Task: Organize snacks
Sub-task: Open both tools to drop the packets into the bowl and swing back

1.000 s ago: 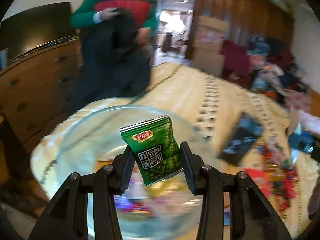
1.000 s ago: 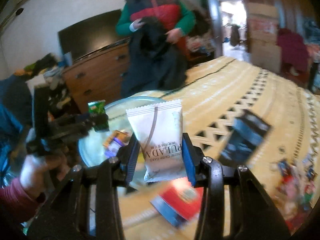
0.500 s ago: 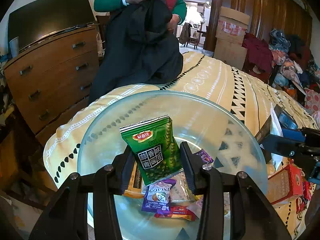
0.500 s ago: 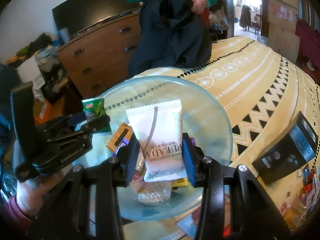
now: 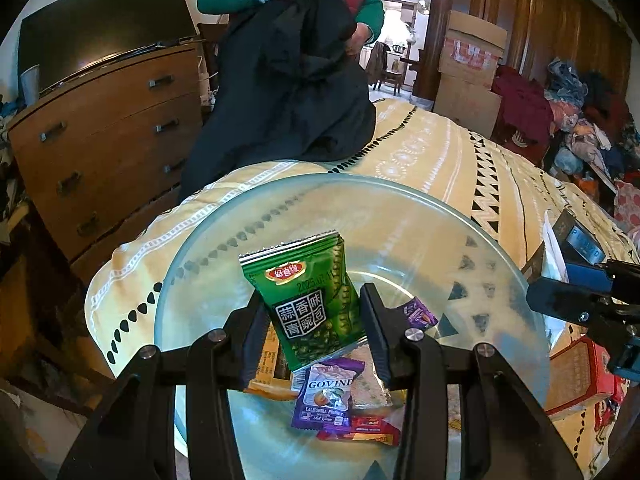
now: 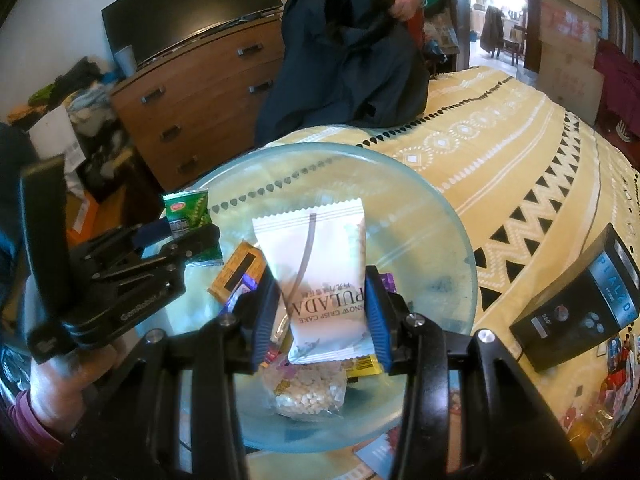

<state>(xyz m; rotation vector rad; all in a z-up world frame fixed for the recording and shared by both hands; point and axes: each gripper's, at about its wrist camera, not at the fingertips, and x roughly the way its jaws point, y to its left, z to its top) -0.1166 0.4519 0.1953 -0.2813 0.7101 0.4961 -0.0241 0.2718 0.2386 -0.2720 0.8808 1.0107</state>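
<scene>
A large glass bowl [image 5: 400, 200] [image 6: 448, 208] sits on the yellow patterned bedspread [image 5: 440, 160] and holds several snack packets. My left gripper [image 5: 316, 336] is shut on a green pea packet [image 5: 308, 300], held upright over the bowl's near side. The same left gripper [image 6: 192, 240] shows at the left of the right wrist view with the green packet [image 6: 188, 212]. My right gripper [image 6: 320, 320] is shut on a white snow crisp cake packet [image 6: 316, 264] above the bowl's middle. Below lie a purple prune packet [image 5: 326, 396], an orange packet [image 6: 236, 276] and a clear bag of puffed grains [image 6: 304, 392].
A black device [image 6: 580, 312] lies on the bedspread right of the bowl, with a red box [image 5: 580, 376] and loose snacks nearby. A person in a green-sleeved top holds a dark garment [image 5: 292, 92] behind the bowl. A wooden dresser [image 5: 100, 132] stands at the left.
Both grippers came over the glass bowl and dropped lower with their packets. In the last half second they have kept still. The person behind shifted the dark garment.
</scene>
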